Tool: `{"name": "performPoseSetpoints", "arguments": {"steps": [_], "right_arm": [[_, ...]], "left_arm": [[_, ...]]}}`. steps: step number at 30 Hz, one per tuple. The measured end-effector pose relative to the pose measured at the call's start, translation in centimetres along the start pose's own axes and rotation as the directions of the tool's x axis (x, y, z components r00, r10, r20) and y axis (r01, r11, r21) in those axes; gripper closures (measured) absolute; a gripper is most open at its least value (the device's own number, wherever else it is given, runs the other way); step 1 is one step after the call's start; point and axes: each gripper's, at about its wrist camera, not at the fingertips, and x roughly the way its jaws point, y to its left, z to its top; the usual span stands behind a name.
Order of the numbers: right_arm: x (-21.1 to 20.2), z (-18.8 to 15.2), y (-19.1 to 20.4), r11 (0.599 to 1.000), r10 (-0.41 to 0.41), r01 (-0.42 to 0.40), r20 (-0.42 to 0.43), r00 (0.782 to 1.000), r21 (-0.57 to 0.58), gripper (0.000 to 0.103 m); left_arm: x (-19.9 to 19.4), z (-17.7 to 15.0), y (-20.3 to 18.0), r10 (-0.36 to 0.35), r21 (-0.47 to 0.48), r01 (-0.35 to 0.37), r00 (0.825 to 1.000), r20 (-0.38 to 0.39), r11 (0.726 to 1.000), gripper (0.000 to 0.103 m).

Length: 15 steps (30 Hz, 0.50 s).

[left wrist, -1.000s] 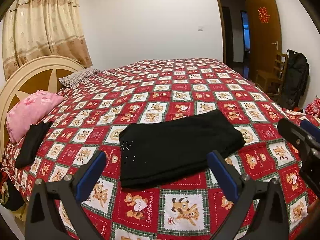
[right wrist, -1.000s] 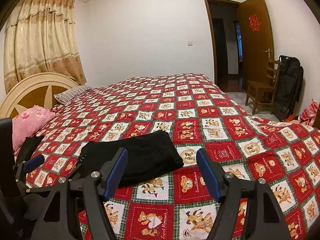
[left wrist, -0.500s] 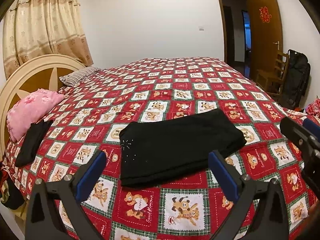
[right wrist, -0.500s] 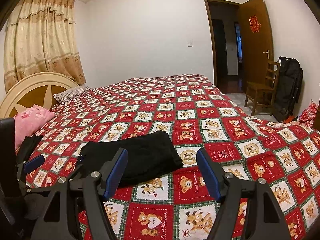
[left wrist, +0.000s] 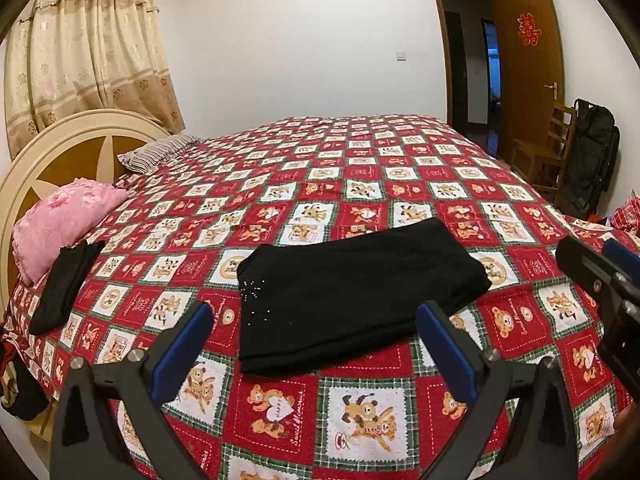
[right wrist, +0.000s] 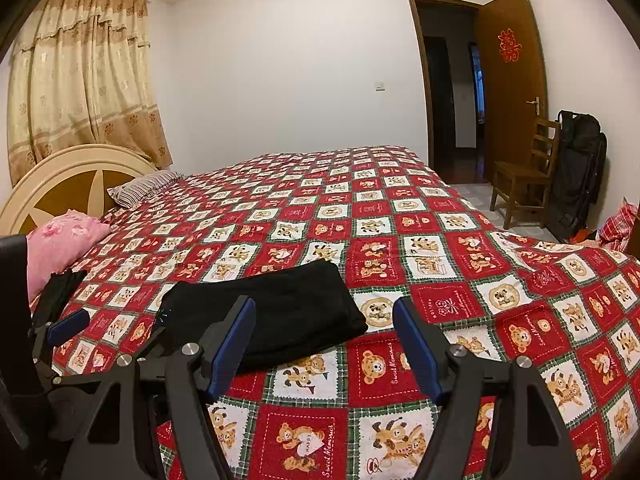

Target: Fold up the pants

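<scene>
Bedroom, white walls; bed (left wrist: 360, 168) under a quilted cover of red and white squares printed with cartoon bears, green plaid borders. Rounded cream headboard (left wrist: 68, 148) with brown wedge inlay; beige patterned curtain (left wrist: 84, 52) behind. Ruffled pink pillow (left wrist: 60, 220) and striped pillow (left wrist: 160, 152) at the head end. Black pants (left wrist: 352, 292), folded into a flat, thick rectangle, soft matte knit, small sparkling studs near the left corner; lying on the cover near the front edge, just ahead of both grippers, touched by neither. Second dark garment (left wrist: 64, 284), narrow and crumpled, beside the pink pillow. Left gripper (left wrist: 316, 340): black frame, blue-padded fingers (left wrist: 180, 348) spread wide, holding nothing. Right gripper (right wrist: 324, 344): same build, spread wide, holding nothing. Brown wooden door (right wrist: 512, 92) open, red paper cut-out on it; wooden slat chair (right wrist: 528, 172) and black bag (right wrist: 580, 172) alongside. Right wrist view only: tiled floor by the chair, ceiling spotlights, left gripper at lower left. Left wrist view only: studs on the pants clearly, right gripper at right edge.
</scene>
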Motion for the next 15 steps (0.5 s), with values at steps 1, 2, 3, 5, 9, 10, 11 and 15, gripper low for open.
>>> {"name": "performPoseSetpoints", "arguments": {"steps": [1,2,3,5,9,10,11,15], "right_arm": [[0.00,-0.01,-0.02,1.000,0.000,0.000,-0.001,1.000,0.001,0.031],[-0.01,-0.01,-0.01,1.000,0.001,-0.001,0.000,1.000,0.000,0.031],[-0.01,-0.01,-0.03,1.000,0.001,-0.001,0.000,1.000,0.000,0.031],[0.00,0.00,-0.02,1.000,0.001,-0.001,0.000,1.000,-0.001,0.031],[0.01,0.01,-0.03,1.000,0.000,0.000,0.000,1.000,0.000,0.031],[0.01,-0.01,-0.06,1.000,0.000,0.000,0.000,1.000,0.000,0.031],[0.01,0.01,-0.05,1.000,0.001,-0.001,0.000,1.000,0.000,0.031],[0.01,0.01,-0.07,1.000,0.001,-0.001,0.001,1.000,0.002,0.031]], "left_arm": [[0.00,0.00,0.01,0.001,0.000,-0.001,1.000,0.000,1.000,0.000],[-0.01,0.00,0.01,0.000,0.000,0.000,1.000,0.000,1.000,0.000],[-0.01,0.00,0.00,-0.001,0.000,0.001,1.000,0.000,1.000,0.000],[0.00,0.02,-0.06,0.000,0.001,0.000,1.000,0.001,1.000,0.000],[0.00,0.01,-0.04,-0.001,-0.002,0.001,1.000,0.000,1.000,0.000],[0.00,0.01,-0.04,-0.001,-0.001,0.001,1.000,0.000,1.000,0.000],[0.01,0.01,-0.04,0.000,0.000,0.000,1.000,0.000,1.000,0.000],[0.03,0.06,-0.14,0.004,0.003,-0.004,1.000,0.001,1.000,0.000]]}}
